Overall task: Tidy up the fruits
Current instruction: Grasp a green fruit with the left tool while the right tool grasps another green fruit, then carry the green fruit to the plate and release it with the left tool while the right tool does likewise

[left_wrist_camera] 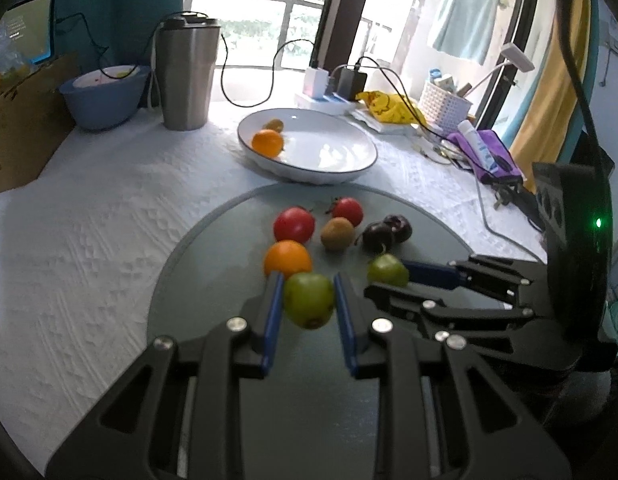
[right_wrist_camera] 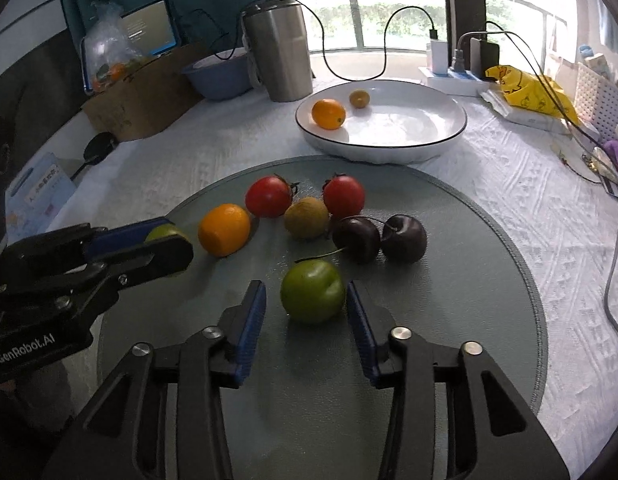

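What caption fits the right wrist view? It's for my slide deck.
Right gripper open around a green plum on the grey mat.

R tongs (right_wrist_camera: 305, 304) straddle green plum (right_wrist_camera: 312, 290), w/ gap.

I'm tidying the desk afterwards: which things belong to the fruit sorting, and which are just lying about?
Job: white black-rimmed plate, round grey mat, green plums, oranges, red tomatoes, brown kiwi, dark plums.

Lying about: steel tumbler, blue bowl, cardboard box, yellow bag.
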Demonstrator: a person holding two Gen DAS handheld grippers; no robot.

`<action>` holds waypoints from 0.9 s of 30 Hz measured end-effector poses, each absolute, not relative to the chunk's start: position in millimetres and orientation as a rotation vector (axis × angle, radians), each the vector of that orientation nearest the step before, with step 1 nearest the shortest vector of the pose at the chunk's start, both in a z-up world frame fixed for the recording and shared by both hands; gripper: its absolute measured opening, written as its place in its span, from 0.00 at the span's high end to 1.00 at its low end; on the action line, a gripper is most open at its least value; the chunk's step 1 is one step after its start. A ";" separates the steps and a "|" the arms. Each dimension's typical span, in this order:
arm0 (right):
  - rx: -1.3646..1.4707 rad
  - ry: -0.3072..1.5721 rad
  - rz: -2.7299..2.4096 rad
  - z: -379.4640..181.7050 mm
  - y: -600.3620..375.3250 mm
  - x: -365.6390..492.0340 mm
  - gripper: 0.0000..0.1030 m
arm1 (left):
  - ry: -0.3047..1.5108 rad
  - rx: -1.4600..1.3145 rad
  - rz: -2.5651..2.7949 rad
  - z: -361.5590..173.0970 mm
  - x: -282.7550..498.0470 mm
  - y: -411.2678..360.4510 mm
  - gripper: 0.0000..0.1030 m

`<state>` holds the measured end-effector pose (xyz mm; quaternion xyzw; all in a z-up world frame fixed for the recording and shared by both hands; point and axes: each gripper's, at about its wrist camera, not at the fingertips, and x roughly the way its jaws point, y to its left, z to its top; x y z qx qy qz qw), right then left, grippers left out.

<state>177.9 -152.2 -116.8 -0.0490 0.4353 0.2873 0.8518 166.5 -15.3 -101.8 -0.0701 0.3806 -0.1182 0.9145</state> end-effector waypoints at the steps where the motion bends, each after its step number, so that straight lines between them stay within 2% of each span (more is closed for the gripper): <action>1: -0.106 0.914 0.608 -116.2 -152.1 176.9 0.66 | 0.782 -0.144 -0.243 -100.9 166.2 -15.1 0.74; 27: -0.086 0.798 0.618 -70.7 -172.4 182.6 0.67 | 0.734 -0.095 -0.247 -64.0 186.6 -27.5 0.74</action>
